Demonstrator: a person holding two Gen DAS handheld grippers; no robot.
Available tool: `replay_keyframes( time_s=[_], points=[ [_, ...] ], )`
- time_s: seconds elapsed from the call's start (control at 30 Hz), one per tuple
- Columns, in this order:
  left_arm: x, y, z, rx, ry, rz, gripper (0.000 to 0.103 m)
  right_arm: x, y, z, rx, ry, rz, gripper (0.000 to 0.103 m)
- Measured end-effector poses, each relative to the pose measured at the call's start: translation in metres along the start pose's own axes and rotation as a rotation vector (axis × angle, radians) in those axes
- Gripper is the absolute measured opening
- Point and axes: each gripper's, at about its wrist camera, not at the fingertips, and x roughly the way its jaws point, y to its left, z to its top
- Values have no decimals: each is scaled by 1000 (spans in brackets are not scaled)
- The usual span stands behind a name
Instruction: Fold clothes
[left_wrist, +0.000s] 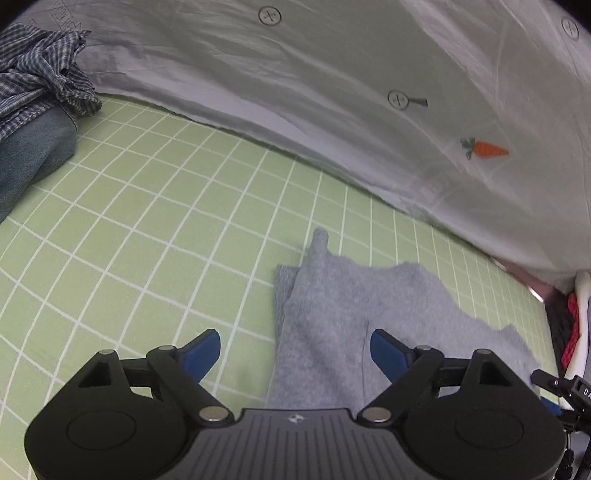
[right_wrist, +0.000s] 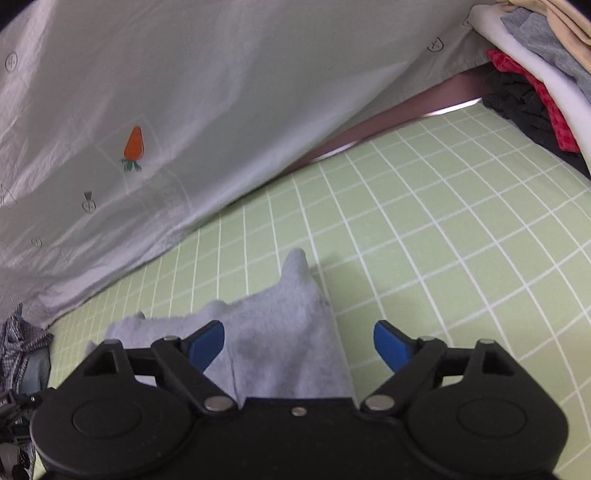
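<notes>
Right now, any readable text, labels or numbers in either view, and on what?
"D", cut off at the frame edge: white letter on a black gripper part, left wrist view.
Faint print on the white sheet, top left: too blurred to read.
Nothing else legible.

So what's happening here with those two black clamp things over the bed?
A person is folding laundry with a handheld gripper in each hand. Both the left gripper and the right gripper are open and hold nothing, poised over a grey garment lying partly folded and rumpled on the green checked sheet. A white carrot-print quilt lies behind it. Other clothes wait in a checked-and-denim heap on one side and a stack on the other.
</notes>
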Motion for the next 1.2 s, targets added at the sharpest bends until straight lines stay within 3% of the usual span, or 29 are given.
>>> replay_keyframes(
  time_s=[0.13, 0.3, 0.43, 0.6, 0.73, 0.83, 0.87, 0.9, 0.93, 1.0, 1.2],
  points=[
    [7, 3, -20, -27, 66, -11, 90, 0, -12, -23, 35, 66, 21, 92],
    [15, 1, -31, -79, 71, -29, 96, -4, -26, -38, 142, 81, 84, 99],
    [21, -9, -34, -35, 87, -59, 97, 0, -19, -39, 100, 90, 124, 102],
    [29, -24, -35, -11, 86, -84, 101, 15, -9, -34, 99, 128, 237, 103],
    [35, -34, -36, -19, 77, -100, 102, 25, 12, -33, 80, 141, 238, 103],
    [36, -44, -40, -11, 69, -108, 97, 31, 28, -36, 55, 148, 242, 103],
    [34, -47, -41, -6, 69, -113, 80, 33, 31, -37, 53, 157, 263, 103],
    [32, -49, -43, -2, 69, -118, 56, 35, 34, -39, 55, 177, 295, 96],
    [29, -52, -44, -1, 66, -126, 52, 37, 37, -41, 61, 193, 312, 89],
    [18, -55, -47, -10, 50, -158, 45, 32, 46, -45, 22, 195, 305, 48],
    [-34, -86, -73, 85, 16, -234, 42, -16, 45, -64, 87, 154, 347, 42]
  ],
)
